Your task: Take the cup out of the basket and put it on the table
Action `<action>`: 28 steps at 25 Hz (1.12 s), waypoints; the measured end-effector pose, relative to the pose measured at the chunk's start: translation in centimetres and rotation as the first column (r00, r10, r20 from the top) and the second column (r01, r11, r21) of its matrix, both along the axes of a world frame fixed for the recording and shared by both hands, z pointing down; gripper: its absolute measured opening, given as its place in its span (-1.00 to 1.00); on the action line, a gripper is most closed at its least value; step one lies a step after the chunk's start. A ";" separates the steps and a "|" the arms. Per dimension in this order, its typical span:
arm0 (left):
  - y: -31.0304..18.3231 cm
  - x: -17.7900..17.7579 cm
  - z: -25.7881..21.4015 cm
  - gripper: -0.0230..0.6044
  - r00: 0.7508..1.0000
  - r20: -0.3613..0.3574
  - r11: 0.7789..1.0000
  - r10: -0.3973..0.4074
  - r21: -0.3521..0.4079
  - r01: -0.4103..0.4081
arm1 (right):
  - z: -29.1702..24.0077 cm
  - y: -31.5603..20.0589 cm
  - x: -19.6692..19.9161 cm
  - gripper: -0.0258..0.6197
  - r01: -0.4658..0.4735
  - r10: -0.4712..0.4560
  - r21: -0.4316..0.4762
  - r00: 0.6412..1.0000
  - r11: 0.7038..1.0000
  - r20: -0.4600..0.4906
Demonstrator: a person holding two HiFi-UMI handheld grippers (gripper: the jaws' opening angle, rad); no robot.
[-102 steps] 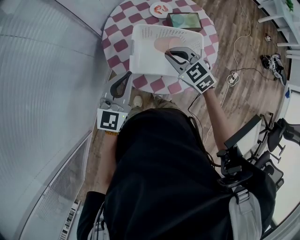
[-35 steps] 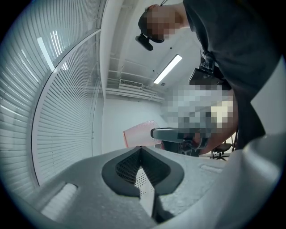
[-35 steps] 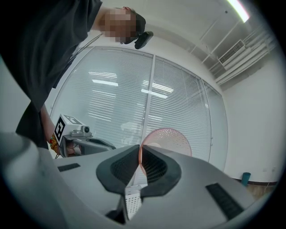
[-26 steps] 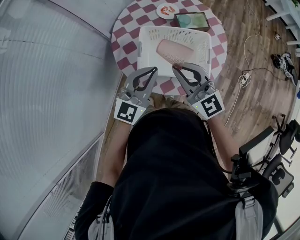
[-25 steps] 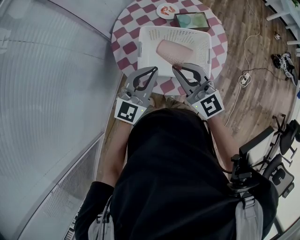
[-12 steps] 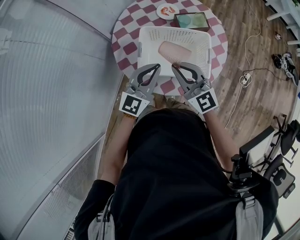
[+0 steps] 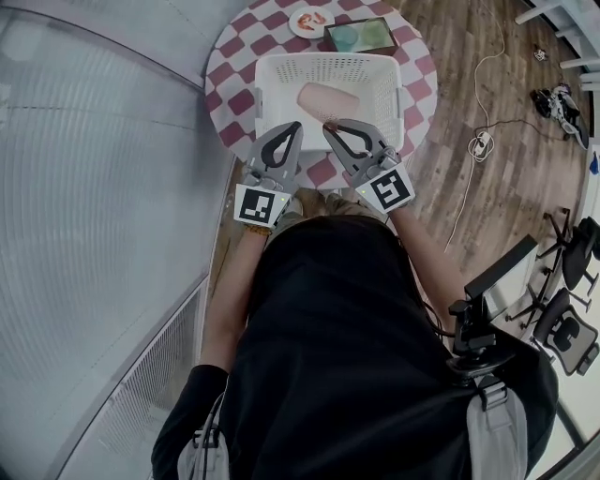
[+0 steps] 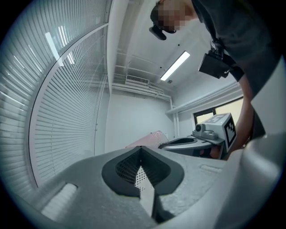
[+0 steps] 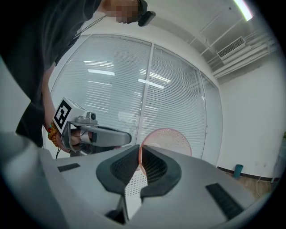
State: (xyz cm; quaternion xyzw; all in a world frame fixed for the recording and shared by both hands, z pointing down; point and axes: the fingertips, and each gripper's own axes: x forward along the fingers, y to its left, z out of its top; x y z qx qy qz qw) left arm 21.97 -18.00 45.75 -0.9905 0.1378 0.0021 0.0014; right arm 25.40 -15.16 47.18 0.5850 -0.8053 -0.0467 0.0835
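A pink cup point(image 7: 328, 97) lies on its side over the inside of the white perforated basket point(image 7: 323, 60), which stands on the round checkered table point(image 7: 230, 80). My right gripper point(image 7: 327, 126) is at the basket's near rim, shut on the cup's thin edge. In the right gripper view the pink edge runs down between the closed tips of the right gripper point(image 9: 139, 150), and the cup point(image 9: 172, 138) sticks out beyond them. My left gripper point(image 7: 297, 126) hangs just left of it, shut and empty. The left gripper view shows the left gripper point(image 8: 140, 150) with its tips together and the cup point(image 8: 149, 137) ahead. I cannot tell whether the cup rests on the basket floor.
A small plate of food point(image 7: 307, 19) and a dark box with a green top point(image 7: 359, 36) sit on the table's far side, behind the basket. A cable and plug strip point(image 7: 478, 142) lie on the wooden floor to the right. Window blinds run along the left.
Both grippers have sunk toward the basket's near rim and drawn closer together. The cup has gone down with the right gripper. Four seconds ago the left gripper hung low beside the table.
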 end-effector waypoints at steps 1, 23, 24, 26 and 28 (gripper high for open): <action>-0.2 0.1 0.1 -0.91 1.000 0.007 1.000 -0.003 0.006 0.003 | 0.2 -0.1 0.0 -0.83 -0.002 0.002 0.001 1.000 1.000 0.004; 0.3 1.3 4.8 -0.91 0.994 0.096 0.999 0.047 0.013 -0.048 | 4.9 0.2 1.1 -0.84 -0.037 0.039 -0.079 0.999 0.996 0.029; 0.3 1.4 4.9 -0.91 0.994 0.102 0.999 0.049 0.015 -0.050 | 5.1 0.2 1.1 -0.84 -0.038 0.040 -0.083 0.999 0.996 0.027; 0.3 1.5 5.3 -0.91 0.993 0.109 0.998 0.053 0.015 -0.055 | 5.3 0.2 1.2 -0.84 -0.038 0.040 -0.087 0.999 0.995 0.025; 0.3 1.7 5.4 -0.91 0.993 0.103 0.998 0.060 0.010 -0.061 | 5.4 0.2 1.3 -0.84 -0.037 0.039 -0.090 0.999 0.995 0.026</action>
